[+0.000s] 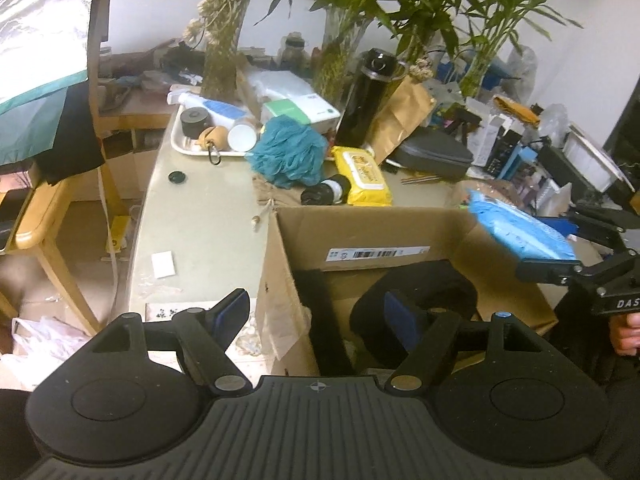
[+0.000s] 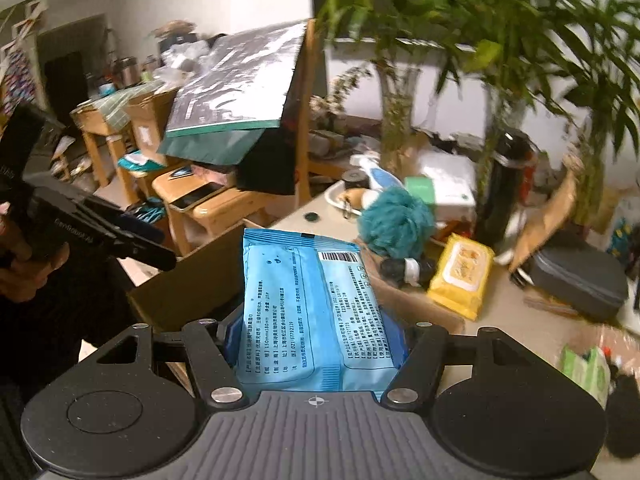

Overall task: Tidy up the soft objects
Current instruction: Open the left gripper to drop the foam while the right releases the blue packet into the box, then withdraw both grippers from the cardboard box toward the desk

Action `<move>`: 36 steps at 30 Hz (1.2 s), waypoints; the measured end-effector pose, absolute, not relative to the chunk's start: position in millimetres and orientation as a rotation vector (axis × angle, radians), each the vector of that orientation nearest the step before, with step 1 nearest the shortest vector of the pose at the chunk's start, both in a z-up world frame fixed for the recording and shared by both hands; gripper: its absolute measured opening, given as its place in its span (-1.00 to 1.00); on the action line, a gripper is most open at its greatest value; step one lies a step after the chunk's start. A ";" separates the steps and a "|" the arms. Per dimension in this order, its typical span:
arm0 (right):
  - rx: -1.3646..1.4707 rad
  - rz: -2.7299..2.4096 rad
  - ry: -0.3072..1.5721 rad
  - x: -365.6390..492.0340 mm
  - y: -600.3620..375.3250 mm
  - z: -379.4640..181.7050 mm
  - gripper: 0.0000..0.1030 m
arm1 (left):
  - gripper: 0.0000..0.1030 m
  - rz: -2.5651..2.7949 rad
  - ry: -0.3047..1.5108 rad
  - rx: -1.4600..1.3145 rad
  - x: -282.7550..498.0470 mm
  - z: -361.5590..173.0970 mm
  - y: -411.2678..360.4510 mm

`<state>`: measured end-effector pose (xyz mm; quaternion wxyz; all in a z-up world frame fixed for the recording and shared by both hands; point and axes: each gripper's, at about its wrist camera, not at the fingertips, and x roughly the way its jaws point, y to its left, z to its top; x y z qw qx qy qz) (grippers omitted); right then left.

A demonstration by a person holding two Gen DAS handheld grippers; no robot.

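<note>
Your right claw [image 2: 316, 344] is pinching the blue wipes pack [image 2: 308, 304]. Your left claw [image 1: 316, 312] is spread wide with nothing in it, right over the cardboard box [image 1: 372, 232] on the table [image 1: 192, 216].

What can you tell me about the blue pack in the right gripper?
The blue pack is a flat, soft plastic pouch, light blue with darker blue panels, printed text and a barcode near its top edge. It looks sealed and slightly crinkled. The right gripper holds it by its near end, jaws pressed on both sides, so it sticks out forward, tilted up. In the left wrist view it hangs above the far right corner of the open cardboard box, not touching it.
</note>
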<state>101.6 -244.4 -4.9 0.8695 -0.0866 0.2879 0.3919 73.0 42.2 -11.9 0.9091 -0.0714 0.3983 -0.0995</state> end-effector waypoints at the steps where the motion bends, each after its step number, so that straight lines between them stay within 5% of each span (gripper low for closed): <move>1: -0.194 0.837 0.590 100.3 -240.7 -3.3 0.33 | 0.44 -0.209 0.818 -0.146 71.6 -11.6 41.3; 4: -0.244 0.901 0.535 96.0 -229.3 0.9 0.40 | 0.44 -0.219 0.812 -0.128 70.2 -11.3 37.9; 6: -0.284 0.923 0.486 93.1 -223.5 -0.3 0.81 | 0.44 -0.218 0.813 -0.115 69.3 -12.2 36.2; 7: -0.299 0.935 0.488 93.6 -220.6 -2.4 0.86 | 0.44 -0.216 0.815 -0.112 70.1 -12.7 36.3; 36: -0.140 0.657 0.696 130.7 -250.3 -28.9 1.00 | 0.44 -0.153 0.818 -0.085 94.2 -14.0 43.7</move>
